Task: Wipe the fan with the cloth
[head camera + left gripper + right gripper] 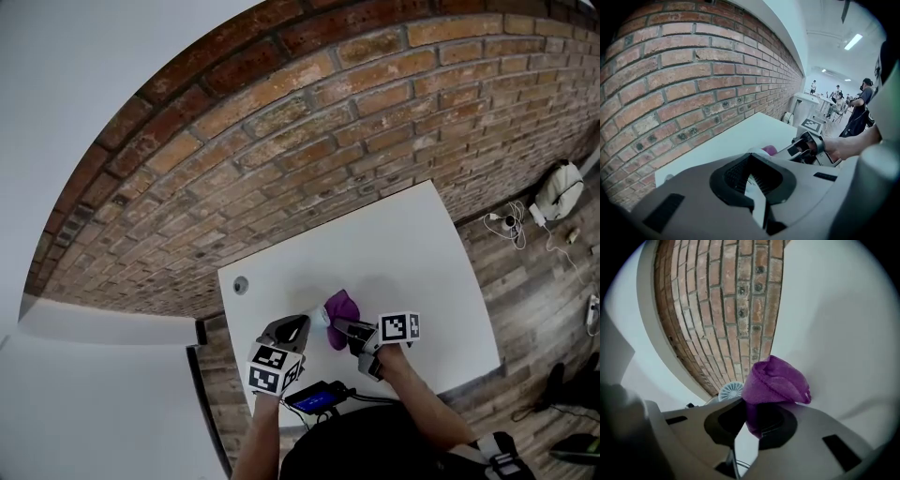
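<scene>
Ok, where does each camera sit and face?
Head view: on the person's head, looking steeply down at the white table; both forearms, left gripper and right gripper show.
Left gripper view: on the left gripper, looking along the brick wall; its shut jaws and the right hand show.
Right gripper view: on the right gripper, facing the wall; its jaws hold the purple cloth, fan beside it.
All three show the cloth.

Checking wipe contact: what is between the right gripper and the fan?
The purple cloth, clamped in the right gripper, bunched beside the white fan; head view shows it.
</scene>
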Available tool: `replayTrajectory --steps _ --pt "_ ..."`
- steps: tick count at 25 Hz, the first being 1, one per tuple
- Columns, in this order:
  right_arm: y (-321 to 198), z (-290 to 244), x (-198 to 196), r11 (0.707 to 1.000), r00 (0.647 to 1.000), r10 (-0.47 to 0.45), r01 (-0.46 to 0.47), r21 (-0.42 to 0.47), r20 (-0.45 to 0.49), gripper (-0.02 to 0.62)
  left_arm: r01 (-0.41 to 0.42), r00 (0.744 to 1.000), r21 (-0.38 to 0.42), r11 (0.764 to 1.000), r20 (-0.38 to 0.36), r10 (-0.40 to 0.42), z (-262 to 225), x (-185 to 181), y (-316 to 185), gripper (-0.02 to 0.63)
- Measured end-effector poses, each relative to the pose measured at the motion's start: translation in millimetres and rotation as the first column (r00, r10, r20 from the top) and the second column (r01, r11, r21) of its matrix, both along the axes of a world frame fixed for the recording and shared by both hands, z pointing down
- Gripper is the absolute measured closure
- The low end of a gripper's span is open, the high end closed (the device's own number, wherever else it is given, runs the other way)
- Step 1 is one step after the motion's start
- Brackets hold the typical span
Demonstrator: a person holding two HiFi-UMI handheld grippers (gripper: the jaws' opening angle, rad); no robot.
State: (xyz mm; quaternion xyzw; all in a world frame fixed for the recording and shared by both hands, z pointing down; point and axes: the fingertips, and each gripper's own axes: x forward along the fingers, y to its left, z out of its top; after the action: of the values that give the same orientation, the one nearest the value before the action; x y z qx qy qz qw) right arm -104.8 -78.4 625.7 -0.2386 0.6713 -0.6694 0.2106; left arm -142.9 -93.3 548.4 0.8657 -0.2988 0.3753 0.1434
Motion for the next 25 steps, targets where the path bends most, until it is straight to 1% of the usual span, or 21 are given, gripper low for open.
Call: replayTrajectory --steps 1,3,4,6,8,11,13,14,15,16,17,18,19,20,21,22,23,24,25 --pt "-1 2 -5 1.000 1.000 -0.007 0.007 -0.009 0.007 0.548 0.000 1.000 0.000 1.000 0.000 0.000 1 0 1 0.600" --pt "-5 11 -8 1.000 0.999 -0.010 0.010 -0.011 -0.030 0.548 -0.001 1.000 -0.001 1.000 0.002 0.001 2 1 2 0.600" --pt "-9 17 -8 1.000 0.998 -0.015 0.014 -0.011 -0.068 0.548 -0.001 1.000 -0.001 1.000 0.001 0.001 1 1 2 0.600" --pt "-15 36 -7 0.999 0.983 -0.050 0.045 -0.027 -0.178 0.548 0.000 1.000 0.001 1.000 -0.001 0.000 0 1 1 0.600" --pt "-17 59 -8 0.993 0.947 -0.111 0.095 -0.068 -0.301 0.548 0.002 1.000 0.001 1.000 -0.003 -0.002 0 0 1 0.600" --pt "-18 80 -4 0.984 0.879 -0.175 0.143 -0.105 -0.444 0.548 0.006 1.000 0.000 1.000 -0.008 -0.006 1 0 1 0.600" --pt "-22 85 11 0.987 0.819 -0.163 0.127 -0.103 -0.551 0.548 0.007 1.000 -0.001 1.000 -0.011 -0.007 1 0 1 0.600" --pt "-25 86 22 0.991 0.791 -0.135 0.096 -0.096 -0.597 0.548 0.007 1.000 -0.001 1.000 -0.012 -0.007 1 0 1 0.600" --pt "-28 85 34 0.995 0.774 -0.095 0.056 -0.083 -0.626 0.548 0.006 1.000 0.000 1.000 -0.012 -0.006 1 0 1 0.600" --pt "-32 80 43 0.998 0.774 -0.053 0.017 -0.063 -0.631 0.548 0.006 1.000 0.000 1.000 -0.013 -0.006 1 0 1 0.600" --pt "-36 71 48 0.999 0.791 -0.015 -0.010 -0.038 -0.611 0.548 0.006 1.000 0.000 1.000 -0.013 -0.006 1 0 1 0.600" --pt "-41 59 47 1.000 0.825 0.010 -0.019 -0.010 -0.566 0.548 0.006 1.000 0.000 1.000 -0.014 -0.006 1 0 1 0.600" --pt "-45 47 42 1.000 0.866 0.018 -0.013 0.013 -0.499 0.548 0.008 1.000 0.001 1.000 -0.016 -0.008 0 -1 0 0.600" --pt "-48 36 33 1.000 0.906 0.008 0.002 0.024 -0.423 0.548 0.010 1.000 0.001 1.000 -0.017 -0.010 0 -1 0 0.600" --pt "-49 30 22 1.000 0.935 -0.013 0.022 0.022 -0.353 0.548 0.011 1.000 0.002 1.000 -0.019 -0.011 0 -1 0 0.600" --pt "-50 28 12 0.999 0.952 -0.039 0.044 0.008 -0.304 0.548 0.013 1.000 0.001 1.000 -0.020 -0.013 0 -1 0 0.600" --pt "-48 32 2 0.998 0.956 -0.068 0.067 -0.014 -0.285 0.548 0.013 1.000 0.001 1.000 -0.020 -0.013 1 -1 1 0.600" --pt "-47 41 -6 0.996 0.951 -0.093 0.085 -0.039 -0.296 0.548 0.014 1.000 0.001 1.000 -0.019 -0.014 1 -1 2 0.600" --pt "-46 51 -10 0.994 0.939 -0.108 0.092 -0.063 -0.327 0.548 0.013 1.000 0.002 1.000 -0.018 -0.013 1 0 2 0.600"
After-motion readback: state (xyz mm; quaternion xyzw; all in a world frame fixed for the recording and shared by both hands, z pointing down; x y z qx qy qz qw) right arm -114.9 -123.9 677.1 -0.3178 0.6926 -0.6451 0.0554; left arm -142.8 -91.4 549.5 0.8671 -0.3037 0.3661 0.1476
